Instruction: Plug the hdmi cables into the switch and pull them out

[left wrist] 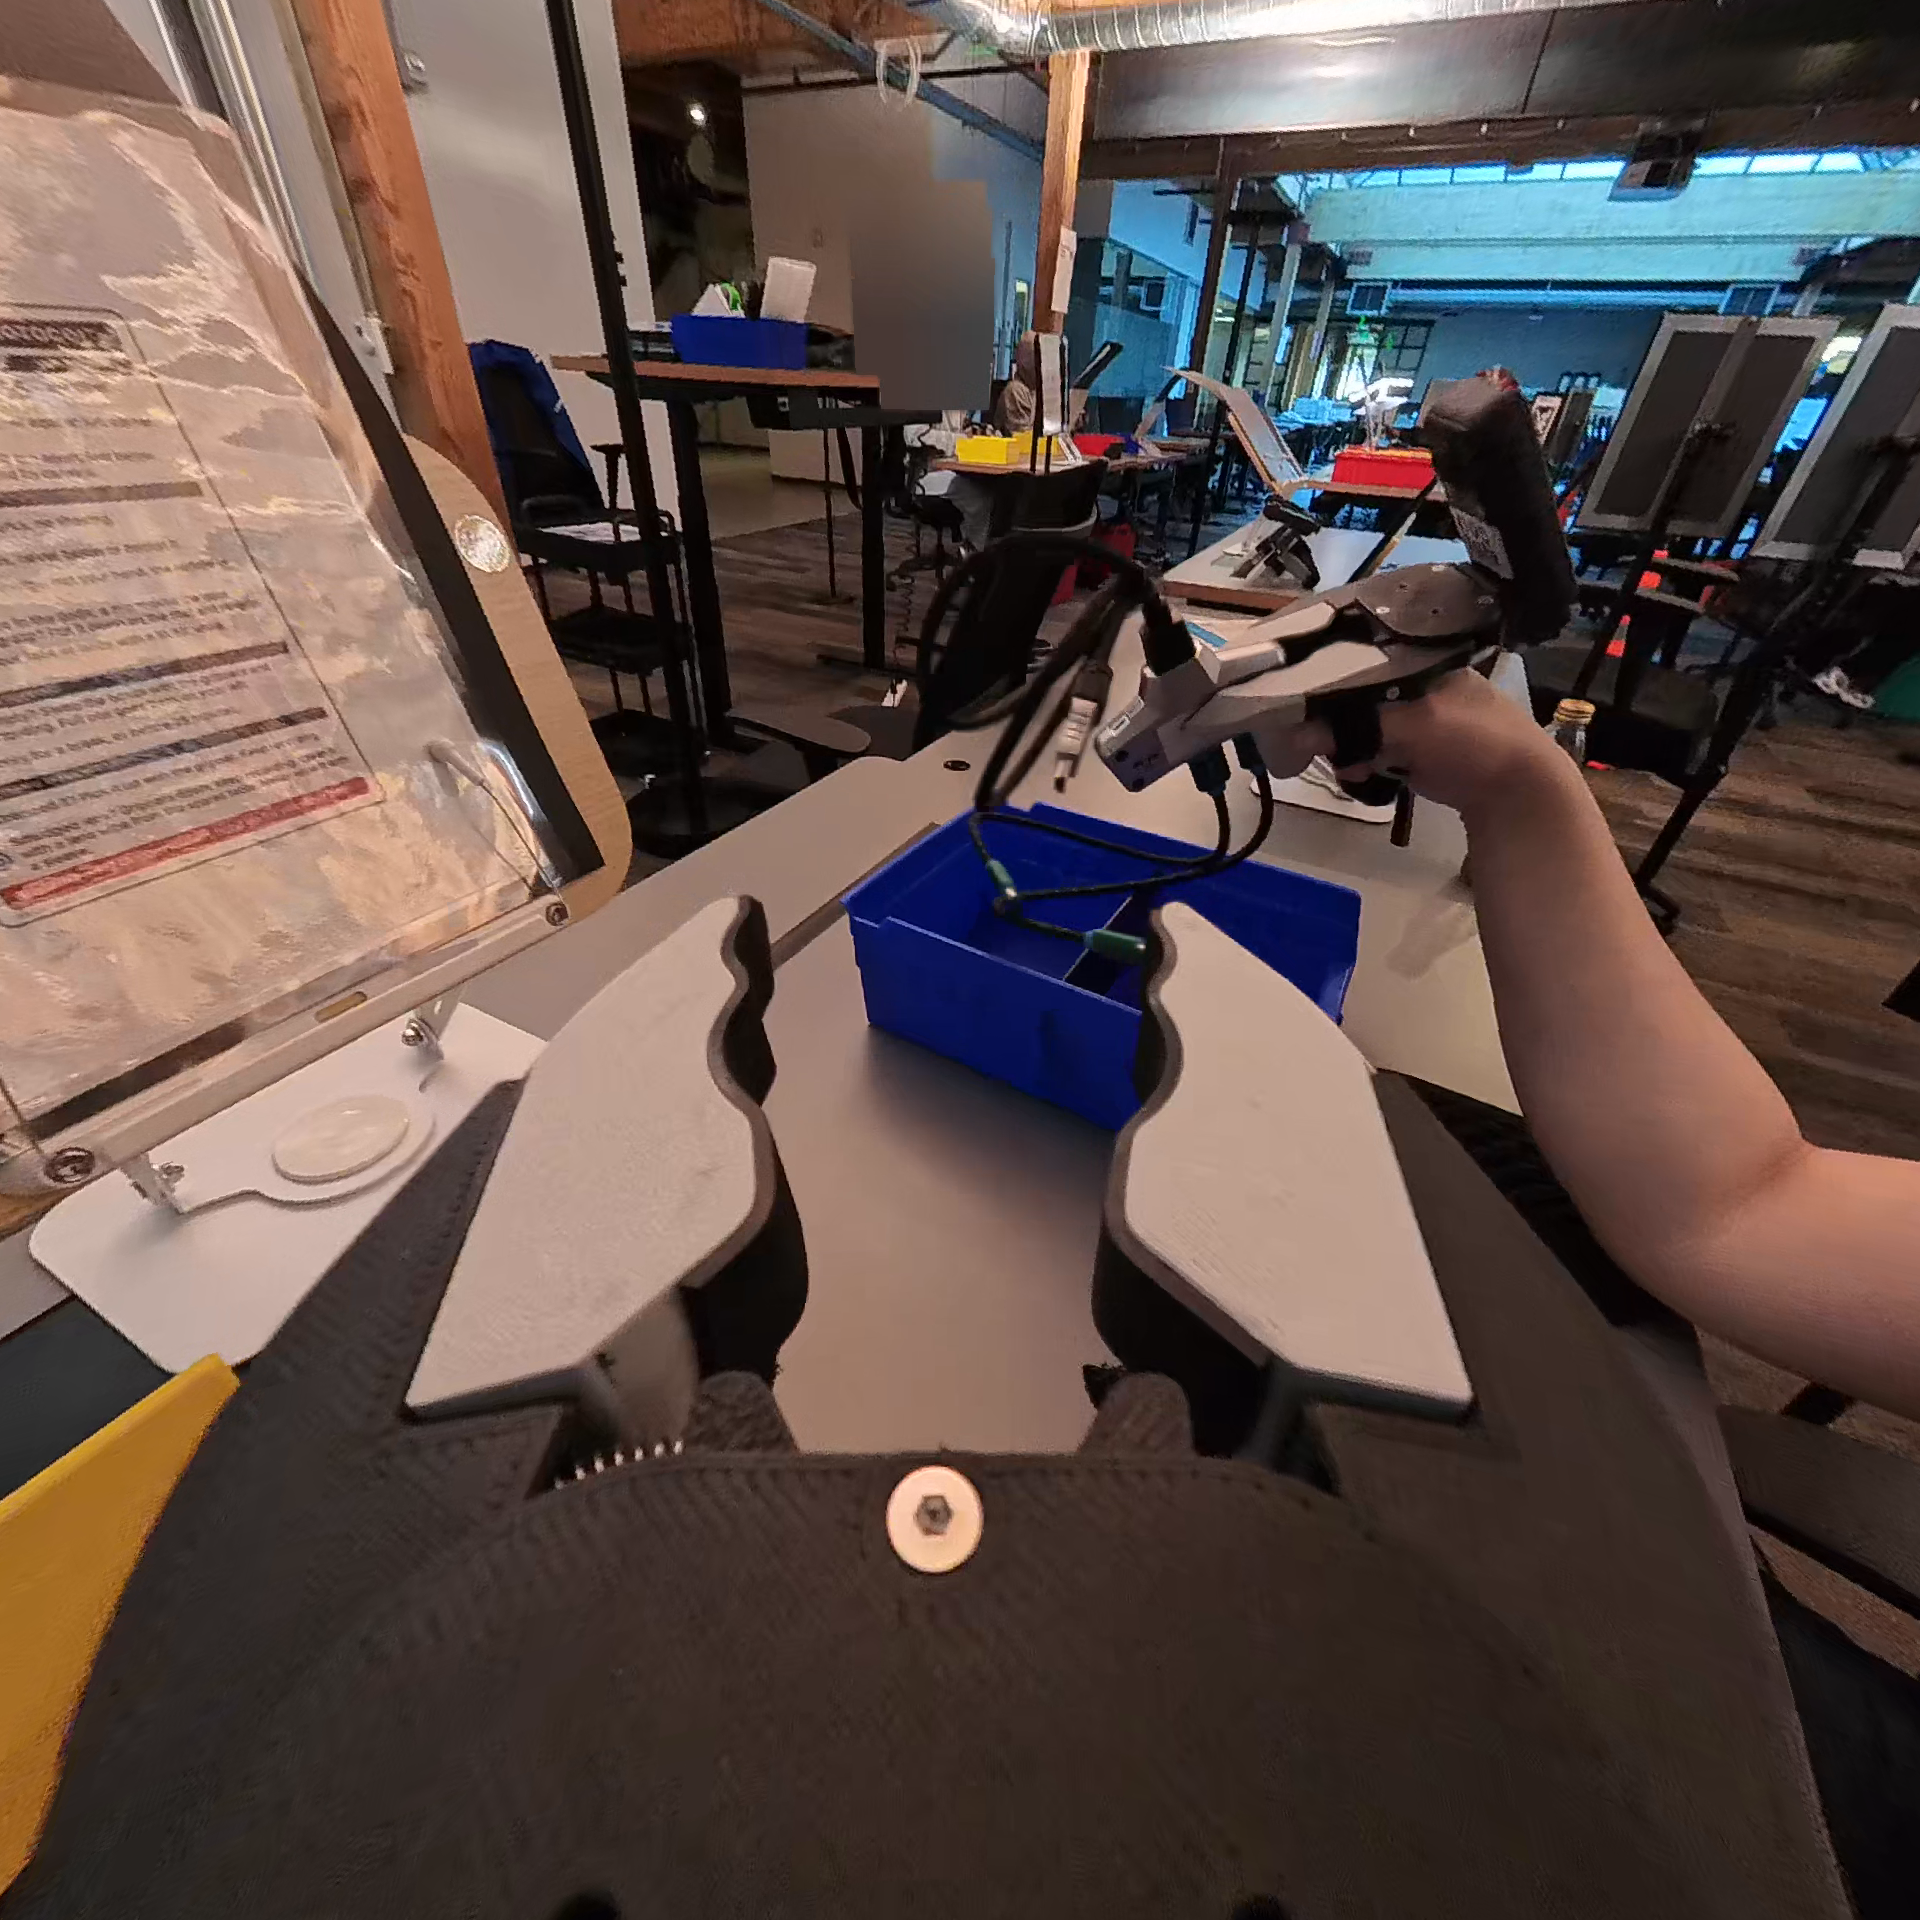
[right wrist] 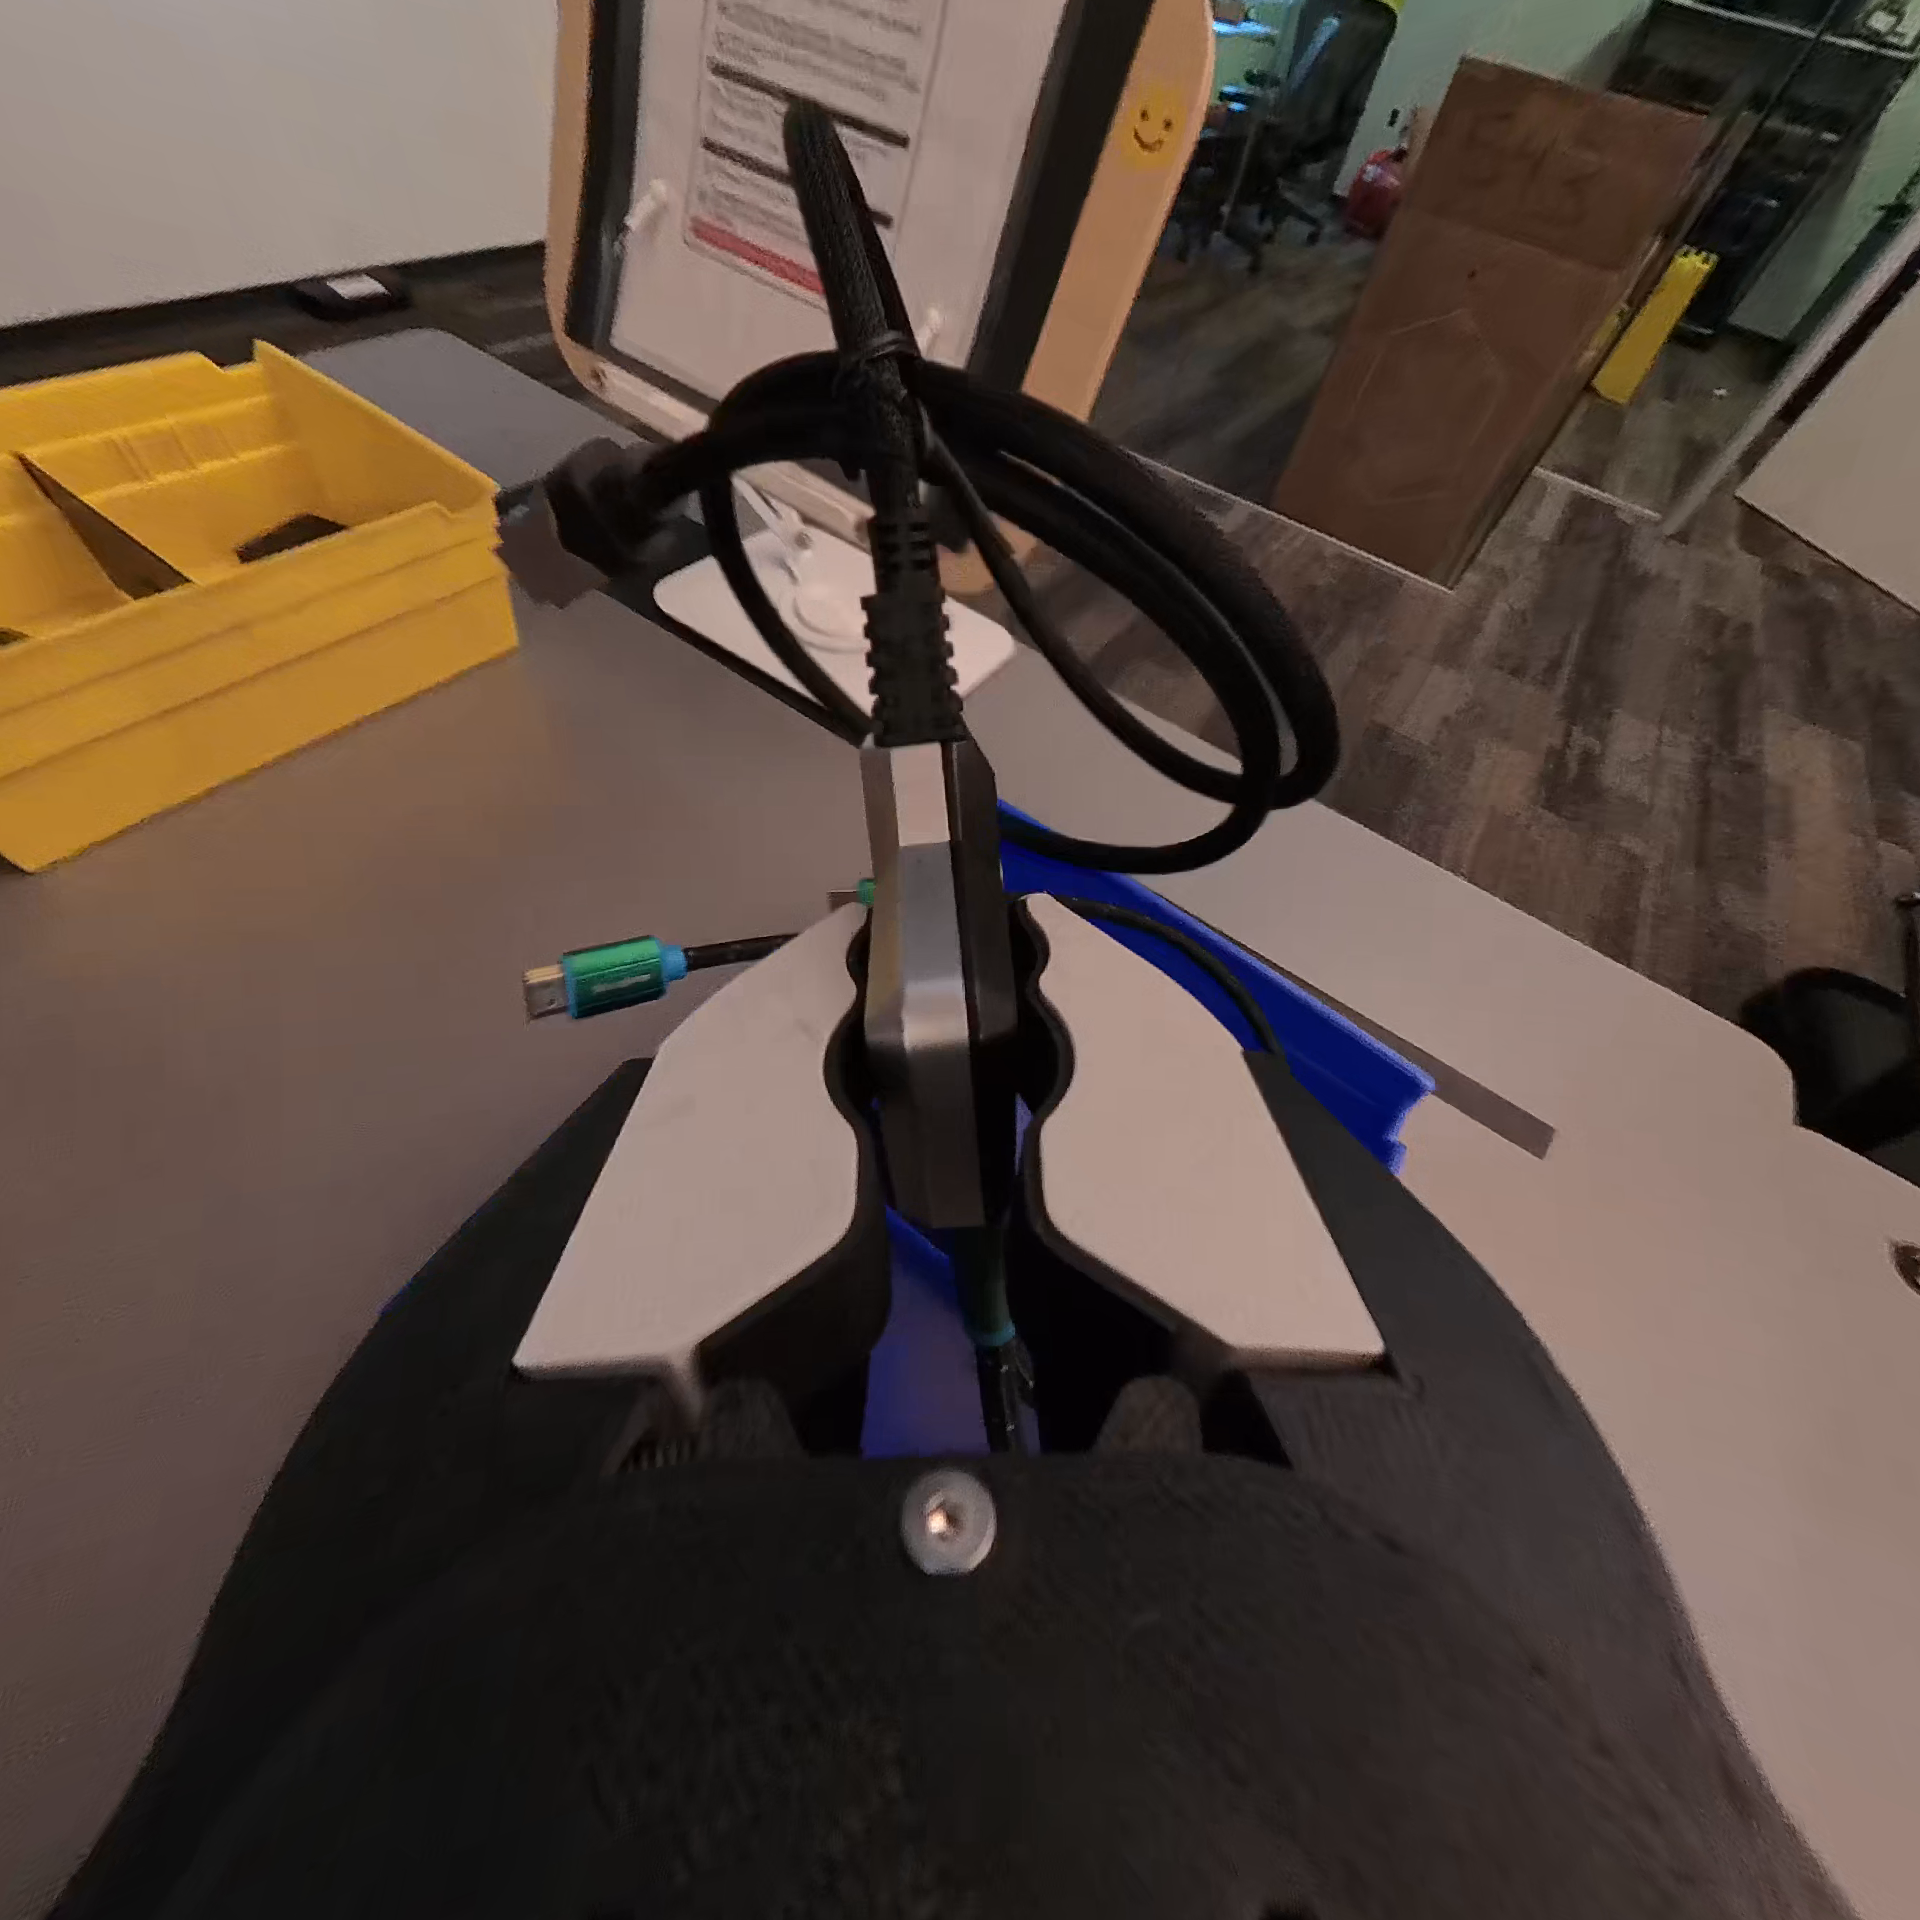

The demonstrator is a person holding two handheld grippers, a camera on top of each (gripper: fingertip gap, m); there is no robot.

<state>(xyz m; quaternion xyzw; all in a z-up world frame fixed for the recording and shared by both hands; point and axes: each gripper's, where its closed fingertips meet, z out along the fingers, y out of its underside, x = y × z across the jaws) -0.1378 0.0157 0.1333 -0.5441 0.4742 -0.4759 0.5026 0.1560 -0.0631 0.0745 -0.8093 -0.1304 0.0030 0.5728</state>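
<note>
Jaws of the right gripper [right wrist: 940,997] clamp the small grey switch [right wrist: 930,997] by its flat faces, lifted above the blue bin [left wrist: 997,977] on the bench [left wrist: 935,1195]; the left gripper [left wrist: 951,997] gapes empty. Light and rigid, the switch should hold well there. Its long axis runs forward along the fingers. Springy cables [right wrist: 1091,582] dangle; grip the green plug [right wrist: 613,985] by its hard shell.

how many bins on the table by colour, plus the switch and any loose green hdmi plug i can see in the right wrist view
blue bin: 1
yellow bin: 1
grey switch, clamped in the right gripper: 1
green hdmi plug, hanging free left of the gripper: 1
total: 4
</note>
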